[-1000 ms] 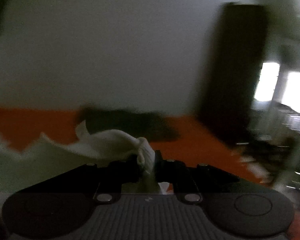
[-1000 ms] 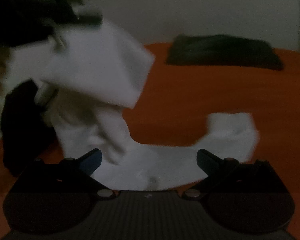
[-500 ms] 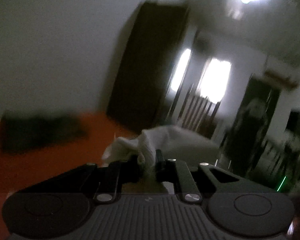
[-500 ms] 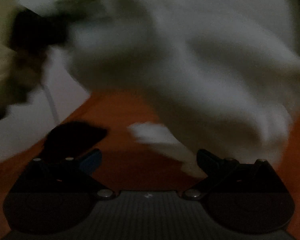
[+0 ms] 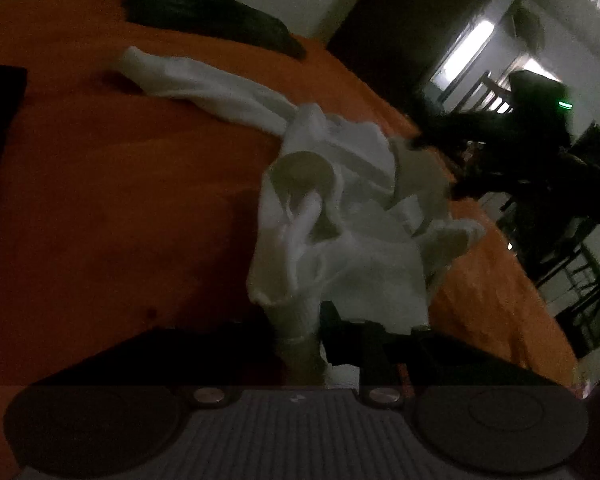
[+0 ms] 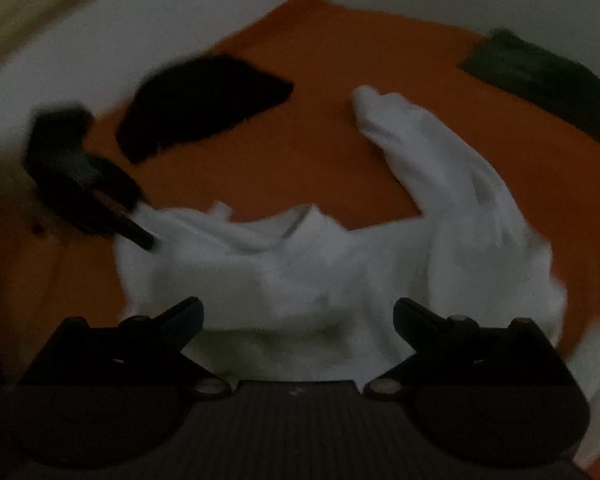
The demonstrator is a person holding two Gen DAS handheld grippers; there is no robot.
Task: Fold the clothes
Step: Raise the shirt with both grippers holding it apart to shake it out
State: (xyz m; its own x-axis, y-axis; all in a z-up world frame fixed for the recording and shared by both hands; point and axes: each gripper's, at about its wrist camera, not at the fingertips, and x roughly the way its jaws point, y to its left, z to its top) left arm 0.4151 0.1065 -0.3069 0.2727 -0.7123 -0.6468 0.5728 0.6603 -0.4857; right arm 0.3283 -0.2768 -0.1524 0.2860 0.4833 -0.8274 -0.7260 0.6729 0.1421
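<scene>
A white garment (image 5: 340, 208) lies crumpled on the orange bed (image 5: 120, 200), one sleeve stretched toward the far side. My left gripper (image 5: 300, 336) is shut on a bunched edge of it. In the right wrist view the same white garment (image 6: 320, 264) spreads in front of my right gripper (image 6: 296, 316), which is open and empty just above the cloth. The left gripper (image 6: 140, 236) shows there as a dark shape touching the garment's left edge.
A dark folded piece (image 6: 204, 100) lies on the bed's far left. A dark pillow-like item (image 5: 212, 32) lies at the far edge by the white wall. The bed's right edge (image 5: 520, 280) drops toward dark furniture and a lit doorway.
The left gripper swung the garment through the air and brought it down onto the bed. The right gripper stayed open and now looks down on the spread cloth.
</scene>
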